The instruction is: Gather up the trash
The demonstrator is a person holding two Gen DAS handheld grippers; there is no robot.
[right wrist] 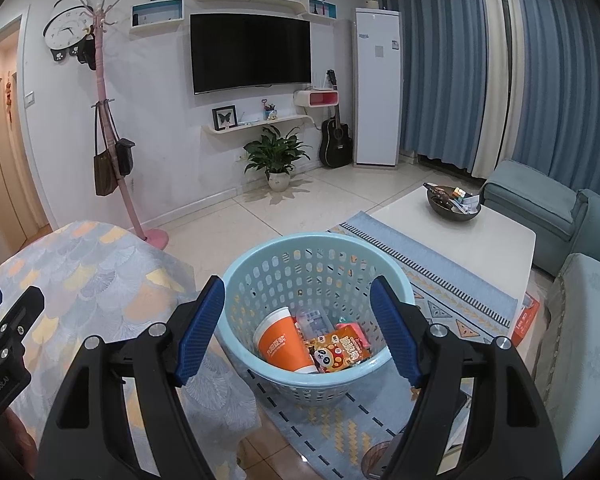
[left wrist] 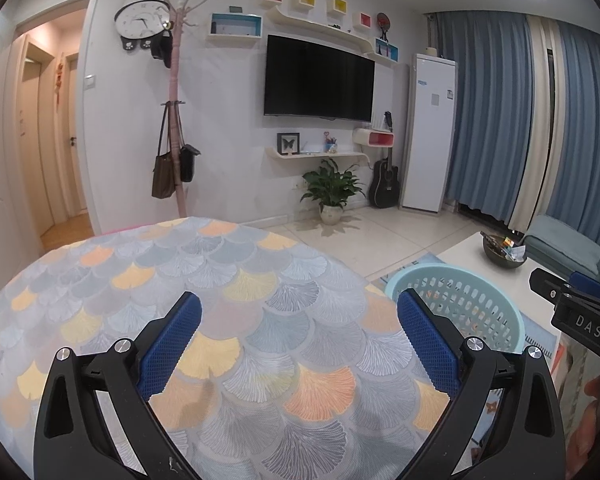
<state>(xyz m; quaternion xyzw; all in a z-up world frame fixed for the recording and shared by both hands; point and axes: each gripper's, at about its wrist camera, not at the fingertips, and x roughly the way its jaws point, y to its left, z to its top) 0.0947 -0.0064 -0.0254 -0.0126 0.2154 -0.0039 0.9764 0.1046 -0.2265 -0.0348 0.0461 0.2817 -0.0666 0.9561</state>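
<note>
The room is big and the floor (right wrist: 332, 188) past the rug (right wrist: 440, 264) is bare tile, so you have lots of space there; the wall with the TV (right wrist: 252, 52) is far off. On your right the white table (right wrist: 460, 232) runs close by the rug; its near edge comes almost up to the basket; a dark bowl (right wrist: 454, 202) sits near its far end, and the blue sofa (right wrist: 540, 200) is just behind it. On your left is a round table with a fan-pattern cloth (left wrist: 220, 280); its edge curves round just beside the basket, and the cloth hangs down past that edge; the top of it is bare under your left claw.

The basket (right wrist: 260, 264) stands on the rug, between the two tables; its rim is open at the top. The trash is down inside it: an orange cup (right wrist: 280, 344) lying on its side, a snack bag (right wrist: 338, 350) next to it, and some small bits behind that you cannot make out.

Your right claw (right wrist: 298, 326) hangs over the basket with its fingers wide apart and nothing in them; your left claw (left wrist: 300, 344) hangs over the cloth, fingers wide apart too, and it holds nothing.
</note>
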